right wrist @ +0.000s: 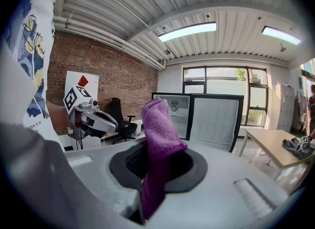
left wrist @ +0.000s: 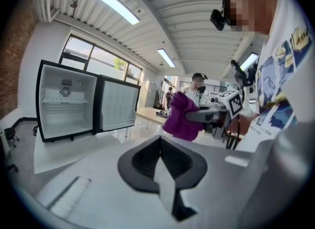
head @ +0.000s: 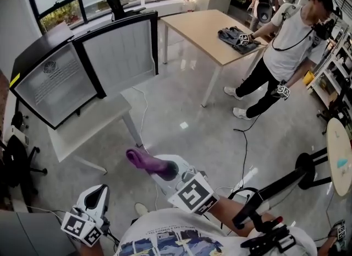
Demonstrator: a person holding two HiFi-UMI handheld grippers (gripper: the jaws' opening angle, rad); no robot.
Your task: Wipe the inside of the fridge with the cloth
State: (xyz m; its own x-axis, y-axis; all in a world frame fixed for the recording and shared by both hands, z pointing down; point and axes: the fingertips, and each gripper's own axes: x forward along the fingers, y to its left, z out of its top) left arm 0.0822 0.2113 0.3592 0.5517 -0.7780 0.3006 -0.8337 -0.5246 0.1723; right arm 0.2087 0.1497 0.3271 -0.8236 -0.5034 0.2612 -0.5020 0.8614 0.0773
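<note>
Your right tongs (right wrist: 156, 170) pinch the purple microfibre cloth (right wrist: 158, 122), which stands up past their tips, in the air short of the low white bench (head: 83, 132). Your left tongs (left wrist: 160, 166) are pressed together on nothing. The small black fridge (head: 54, 81) sits along the bench's far edge, its white-lined door (head: 123, 51) swung open.
</note>
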